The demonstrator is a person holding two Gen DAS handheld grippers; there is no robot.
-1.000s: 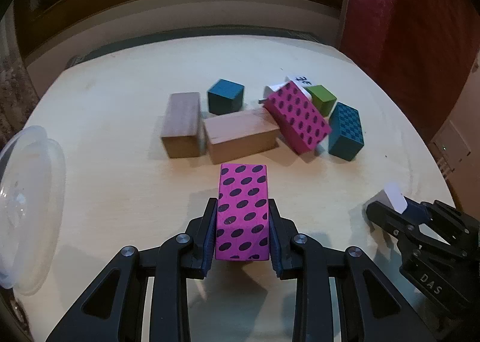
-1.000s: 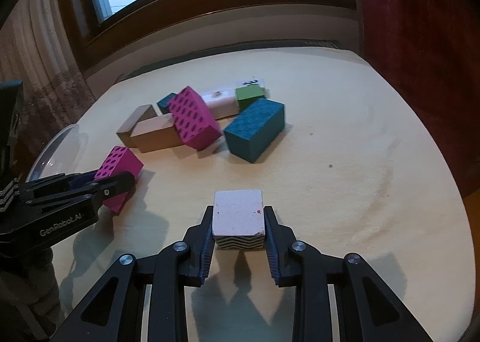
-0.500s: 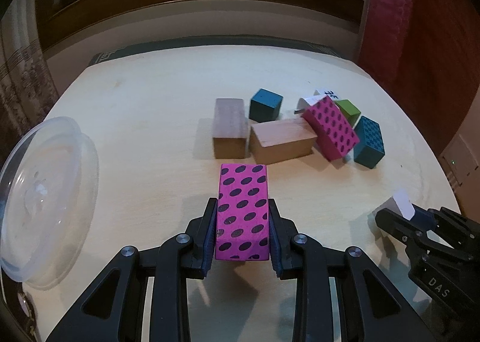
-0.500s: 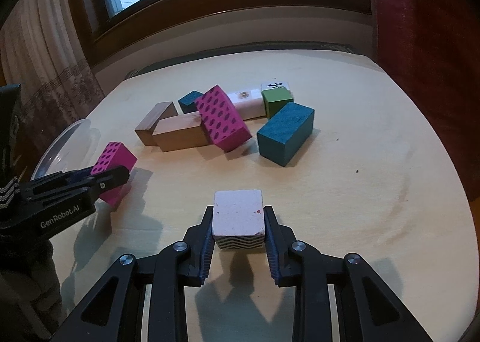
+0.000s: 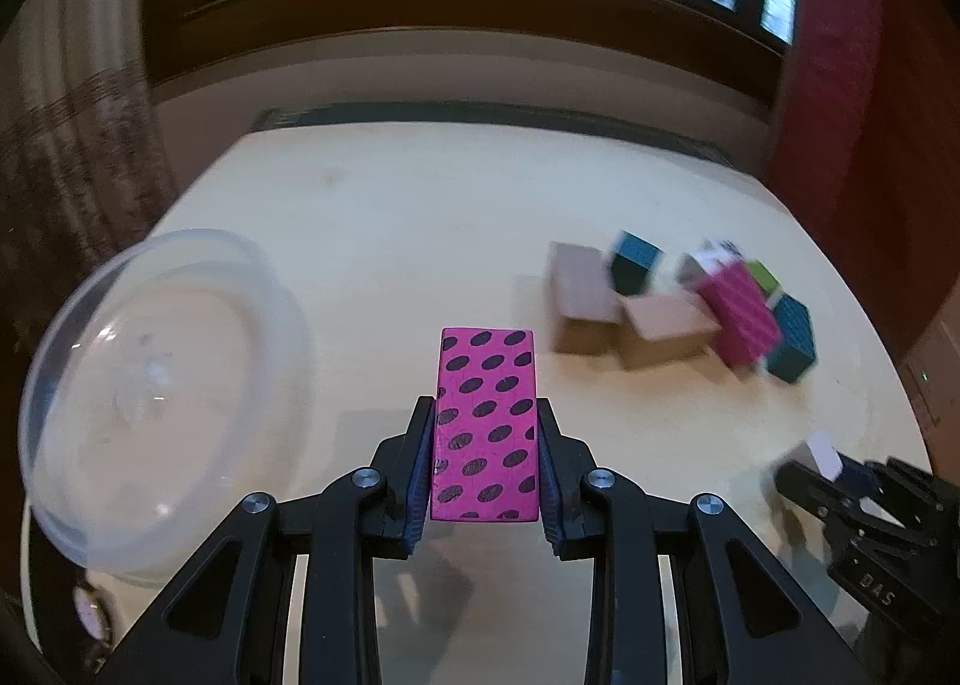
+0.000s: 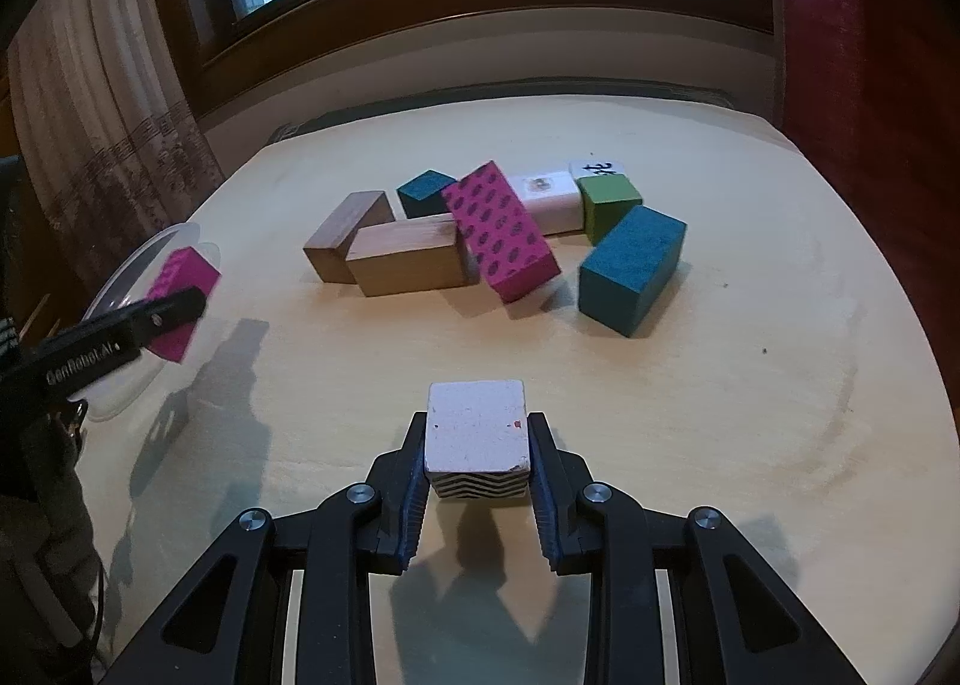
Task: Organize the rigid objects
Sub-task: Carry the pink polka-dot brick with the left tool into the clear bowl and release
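A pale round table (image 6: 750, 415) stands under a dark-framed window, with a red curtain on one side. My landmark is the clear plastic bowl (image 5: 156, 385) at the table's edge.

My left gripper (image 5: 483, 463) is pinching a pink spotted block (image 5: 485, 421) by its long sides, so the block's long axis runs straight ahead along my fingers. In the right wrist view that block (image 6: 180, 289) hangs just at the bowl's rim, partly in front of it. From the left gripper the bowl lies to the left and close by, so I judge the next move to be a short swing that way and a release over the bowl.

My right gripper (image 6: 477, 469) is clamped on a white block with zigzag sides (image 6: 477, 433), well away from the bowl. The left gripper is clearly the nearer one.

The pile of remaining blocks (image 6: 480, 229), brown, teal, green, white and another pink spotted one, lies on the table well apart from the bowl, toward the curtain side.
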